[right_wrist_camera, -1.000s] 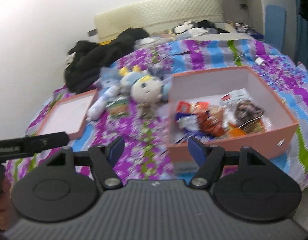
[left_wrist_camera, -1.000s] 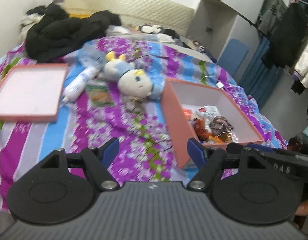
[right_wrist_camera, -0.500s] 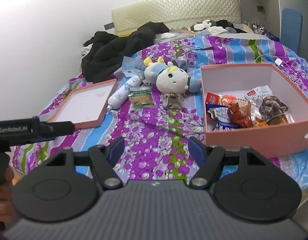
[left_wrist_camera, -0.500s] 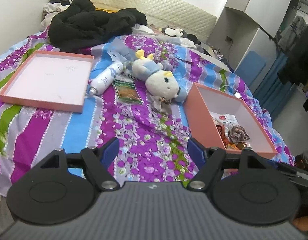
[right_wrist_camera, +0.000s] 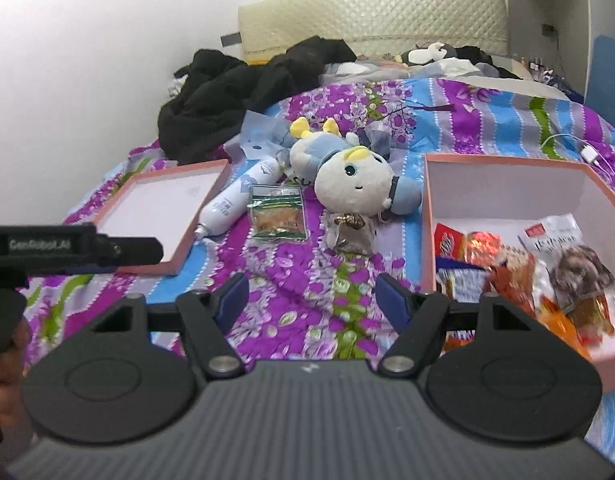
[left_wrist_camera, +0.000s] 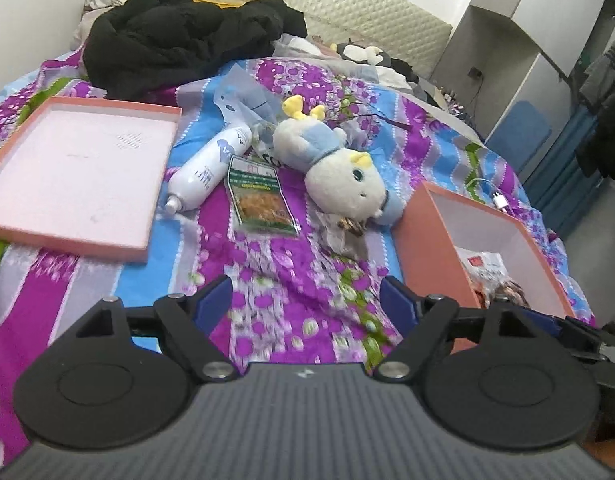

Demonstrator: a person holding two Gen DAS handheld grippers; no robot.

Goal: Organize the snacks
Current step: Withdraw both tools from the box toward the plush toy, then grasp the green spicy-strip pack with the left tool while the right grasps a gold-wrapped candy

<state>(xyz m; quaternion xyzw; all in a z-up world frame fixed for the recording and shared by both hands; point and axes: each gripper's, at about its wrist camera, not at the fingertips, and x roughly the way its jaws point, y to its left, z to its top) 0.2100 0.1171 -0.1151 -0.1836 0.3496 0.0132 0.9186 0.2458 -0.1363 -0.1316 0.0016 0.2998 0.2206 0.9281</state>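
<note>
A pink box (right_wrist_camera: 427, 216) on the bed holds several snack packets (right_wrist_camera: 507, 264); it shows at right in the left wrist view (left_wrist_camera: 431, 240). A green snack packet (left_wrist_camera: 259, 196) (right_wrist_camera: 277, 212) and a small clear packet (left_wrist_camera: 345, 232) (right_wrist_camera: 351, 230) lie loose on the bedspread near a plush toy (left_wrist_camera: 339, 168) (right_wrist_camera: 347, 172). My left gripper (left_wrist_camera: 305, 300) is open and empty above the bedspread. My right gripper (right_wrist_camera: 311, 296) is open and empty, left of the box.
The box lid (left_wrist_camera: 75, 168) (right_wrist_camera: 159, 208) lies open-side up at left. A white bottle (left_wrist_camera: 209, 166) (right_wrist_camera: 239, 198) lies beside the green packet. Black clothes (left_wrist_camera: 179, 32) are heaped near the headboard. A charger cable (right_wrist_camera: 587, 154) lies behind the box.
Both grippers have moved forward over the bed, toward the loose packets and the toy. Both stayed open and empty.
</note>
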